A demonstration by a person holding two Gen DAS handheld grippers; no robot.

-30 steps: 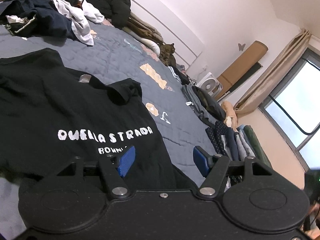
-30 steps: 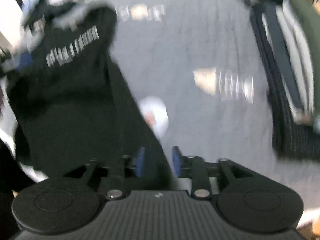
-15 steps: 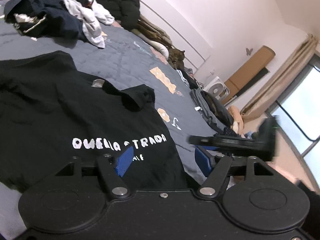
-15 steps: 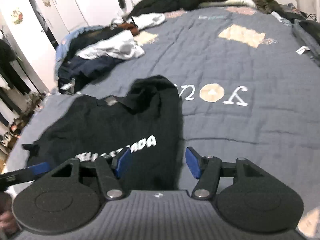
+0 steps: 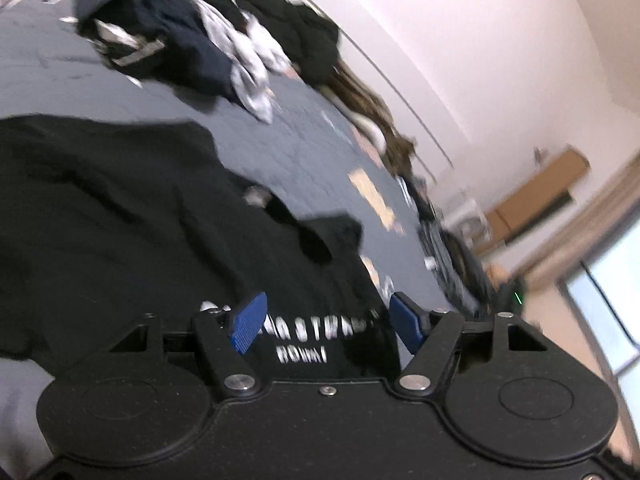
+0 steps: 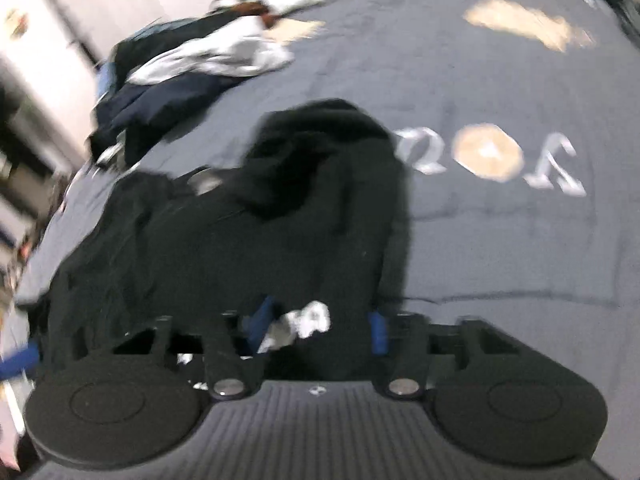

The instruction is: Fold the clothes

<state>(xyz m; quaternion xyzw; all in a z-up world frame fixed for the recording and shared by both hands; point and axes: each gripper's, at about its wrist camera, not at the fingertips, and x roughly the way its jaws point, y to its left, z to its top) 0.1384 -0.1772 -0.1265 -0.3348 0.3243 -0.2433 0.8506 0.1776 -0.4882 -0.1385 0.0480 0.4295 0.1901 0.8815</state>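
Right now the black T-shirt lies spread on the grey quilt, collar pointing away, directly ahead of both. Left gripper and right gripper gape, gripping nothing, above its printed chest.

Grey quilted bed bears black T-shirt, clothes heap

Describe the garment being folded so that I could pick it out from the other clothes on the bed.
On the grey-blue quilt, nearest both open grippers, lies a black T-shirt spread mostly flat, one sleeve bunched up. Unlike the heap of navy and white clothes farther back, it lies alone and carries white block lettering across its front.
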